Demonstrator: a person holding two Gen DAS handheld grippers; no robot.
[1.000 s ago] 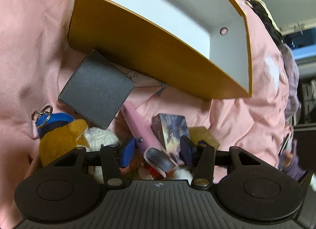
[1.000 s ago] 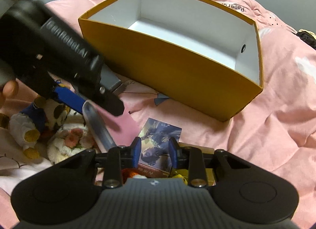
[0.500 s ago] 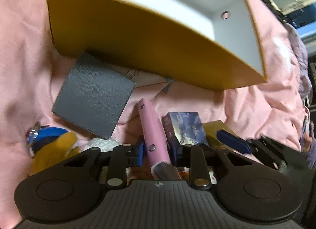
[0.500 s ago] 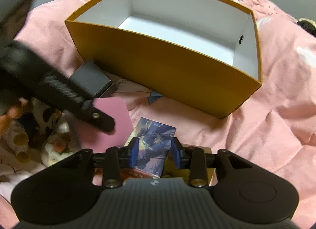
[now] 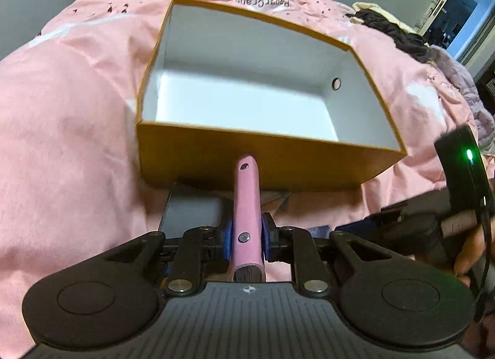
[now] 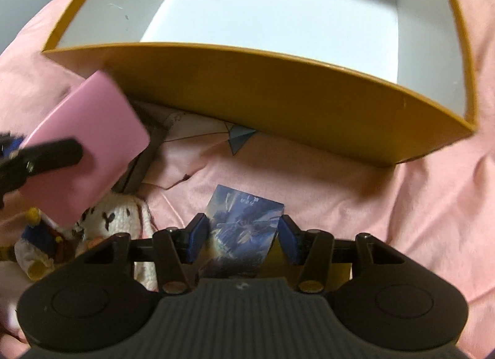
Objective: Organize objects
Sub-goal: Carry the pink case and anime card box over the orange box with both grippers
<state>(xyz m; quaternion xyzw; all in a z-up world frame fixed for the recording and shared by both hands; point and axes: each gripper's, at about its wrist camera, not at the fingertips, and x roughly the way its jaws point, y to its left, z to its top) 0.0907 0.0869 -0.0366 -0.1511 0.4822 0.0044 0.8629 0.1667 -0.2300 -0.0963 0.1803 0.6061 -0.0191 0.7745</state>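
Left wrist view first: the left hand-held gripper [image 5: 246, 240] is clamped on a pink case [image 5: 246, 204], blue pads pressed to both of its narrow sides, and the case juts forward, edge-on, toward the near wall of the yellow box [image 5: 247, 157]. The box sits open on the pink bedspread [image 5: 68, 130], white inside and with nothing in it that I can see. The case is in the air, short of the rim, so this looks like the carry stage; next it has to rise over that near wall and be let go inside. Over to the right wrist view: the right hand-held gripper [image 6: 244, 235] stands open, its pads spread either side of a blue picture card box [image 6: 244, 229] lying on the bedspread, not yet pinching it. A knitted toy [image 6: 120, 219] and a small plush figure [image 6: 40, 241] lie off to the left, just below the pink case. From here the right side needs to close squarely on the card box before lifting, so it doesn't slip on that soft cloth.
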